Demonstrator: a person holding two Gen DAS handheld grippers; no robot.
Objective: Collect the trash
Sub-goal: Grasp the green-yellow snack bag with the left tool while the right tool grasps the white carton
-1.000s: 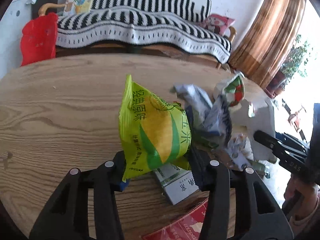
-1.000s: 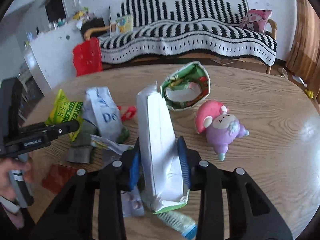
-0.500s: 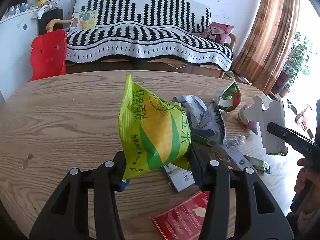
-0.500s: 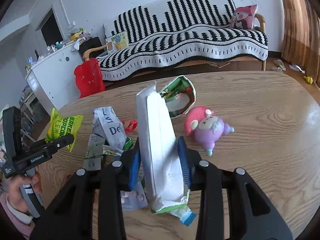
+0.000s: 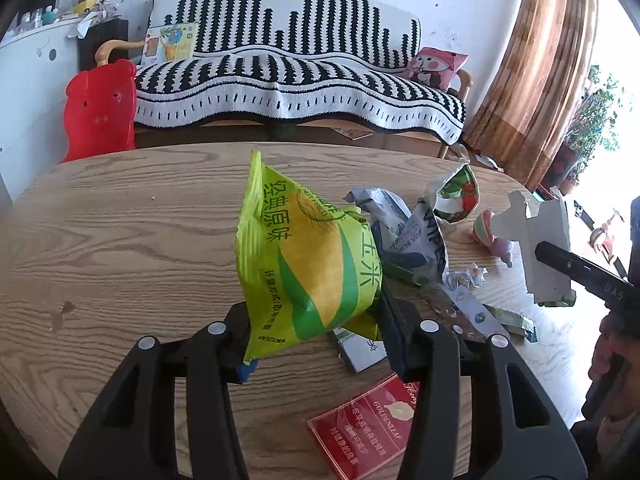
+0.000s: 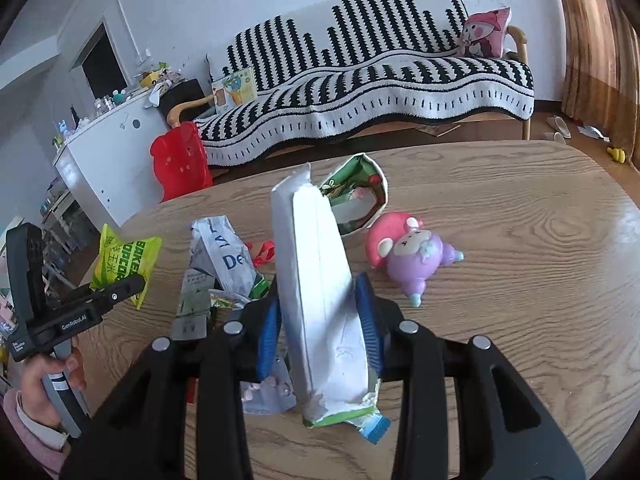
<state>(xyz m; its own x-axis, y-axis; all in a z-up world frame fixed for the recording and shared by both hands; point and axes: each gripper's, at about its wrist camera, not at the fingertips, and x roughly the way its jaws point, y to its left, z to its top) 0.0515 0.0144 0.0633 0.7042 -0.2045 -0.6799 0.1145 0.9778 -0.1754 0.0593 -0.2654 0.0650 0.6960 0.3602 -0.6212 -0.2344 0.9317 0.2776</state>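
My left gripper (image 5: 316, 332) is shut on a yellow-green snack bag (image 5: 308, 260), held upright above the wooden table (image 5: 120, 240). In the right wrist view that bag (image 6: 124, 260) hangs at the far left from the left gripper (image 6: 132, 286). My right gripper (image 6: 318, 320) is shut on a flattened white carton (image 6: 320, 288), also lifted off the table; the same carton (image 5: 540, 248) shows at the right of the left wrist view. Between the two lies a heap of wrappers (image 5: 404, 232), with a red packet (image 5: 372, 420) and a small white box (image 5: 360, 346) near my left fingers.
A green and white paper bowl (image 6: 360, 200) and a pink and purple plush toy (image 6: 412, 256) lie on the table's right half. Beyond the far edge stand a striped sofa (image 5: 280, 80), a red plastic stool (image 5: 100, 108) and a white cabinet (image 6: 108, 148).
Both grippers have risen a little with their loads and tilted up, so more of the sofa and room shows. The trash heap on the table lies as before.
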